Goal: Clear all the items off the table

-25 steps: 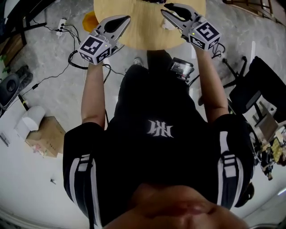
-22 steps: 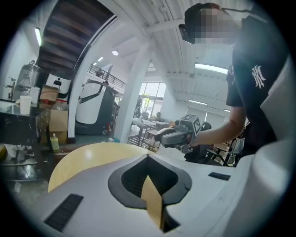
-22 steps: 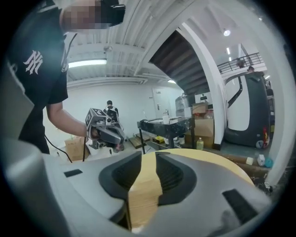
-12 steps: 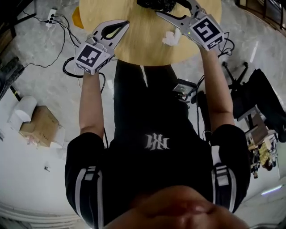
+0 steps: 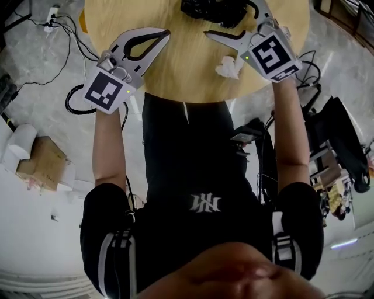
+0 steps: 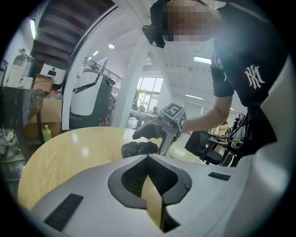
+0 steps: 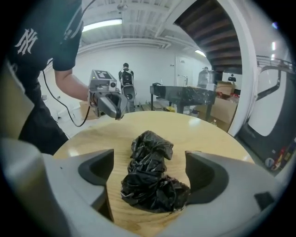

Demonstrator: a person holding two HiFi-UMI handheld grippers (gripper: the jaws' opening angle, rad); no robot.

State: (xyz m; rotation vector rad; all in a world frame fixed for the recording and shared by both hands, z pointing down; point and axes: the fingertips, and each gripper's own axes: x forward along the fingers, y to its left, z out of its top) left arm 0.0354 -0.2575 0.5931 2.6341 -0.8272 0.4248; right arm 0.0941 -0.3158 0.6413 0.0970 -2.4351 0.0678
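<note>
The crumpled black bag (image 7: 150,148) lies mid-table (image 5: 175,70) between the right gripper's (image 7: 149,185) opening jaws, unclamped. The left gripper (image 6: 149,162), pinched together on nothing, hangs over the table's left side. A white tissue (image 5: 229,67) lies near the table's edge (the black shirt (image 5: 205,203) reads "NY").

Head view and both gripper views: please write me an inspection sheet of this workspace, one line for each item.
surface: round light wooden table, no spill seen
job's things: crumpled black plastic bag on the far side; crumpled white tissue near the person's edge
clutter: nothing seen
grippers: left gripper over the table, jaws together, empty; right gripper jaws opening, the bag lies between them, not gripped
cables: black cables on the floor left of the table, near a white power strip
surroundings: brown cardboard box and white roll on the grey floor
</note>
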